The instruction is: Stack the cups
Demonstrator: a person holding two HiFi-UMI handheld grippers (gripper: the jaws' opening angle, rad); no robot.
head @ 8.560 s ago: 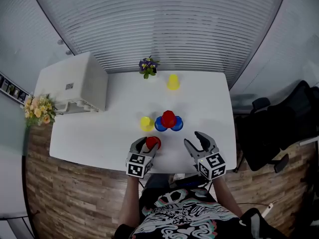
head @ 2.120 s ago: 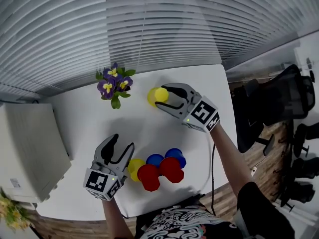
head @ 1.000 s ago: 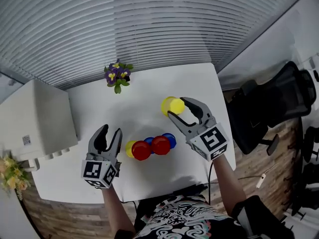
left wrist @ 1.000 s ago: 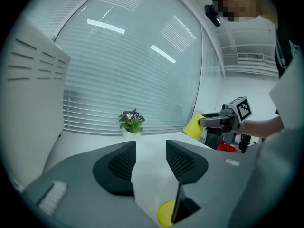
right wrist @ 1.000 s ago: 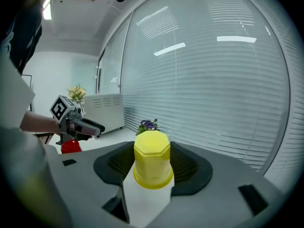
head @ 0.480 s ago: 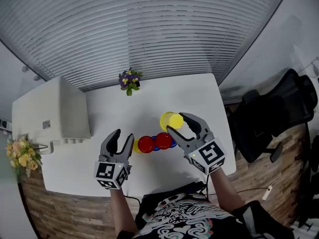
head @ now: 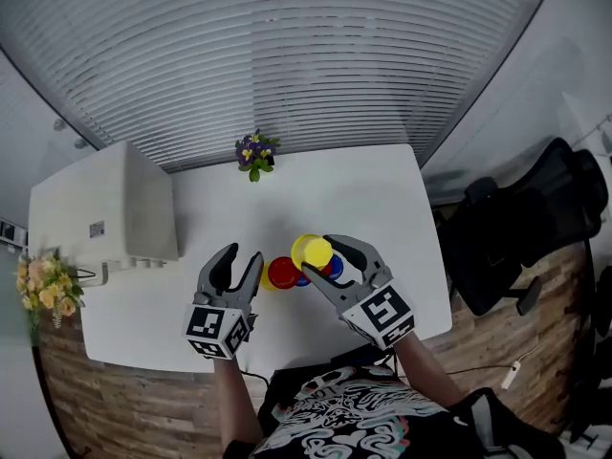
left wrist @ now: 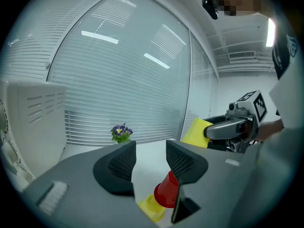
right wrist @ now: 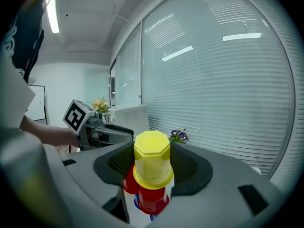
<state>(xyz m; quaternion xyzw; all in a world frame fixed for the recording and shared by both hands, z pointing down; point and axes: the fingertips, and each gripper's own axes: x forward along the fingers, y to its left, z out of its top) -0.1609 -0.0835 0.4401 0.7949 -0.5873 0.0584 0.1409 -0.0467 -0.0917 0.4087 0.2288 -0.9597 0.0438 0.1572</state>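
Note:
My right gripper (head: 320, 259) is shut on an upside-down yellow cup (head: 311, 251), held in the air just over the cluster of cups. In the right gripper view that yellow cup (right wrist: 152, 161) fills the gap between the jaws, with red cups (right wrist: 151, 197) and a blue cup (right wrist: 141, 204) below it. The cluster on the white table (head: 382, 189) has a red cup (head: 282, 273) to the left of the held cup. My left gripper (head: 241, 256) stands open and empty left of the cluster. Below its jaws I see a red cup (left wrist: 166, 194) and a second yellow cup (left wrist: 152, 208).
A white box-shaped appliance (head: 124, 208) takes up the table's left end. A small pot of purple flowers (head: 254, 153) stands at the far edge. A bouquet (head: 43, 290) sits off the left end and a black office chair (head: 516, 228) stands to the right.
My right gripper has carried the yellow cup leftward, from beside the cluster to just over it. The left gripper stays open beside the cups.

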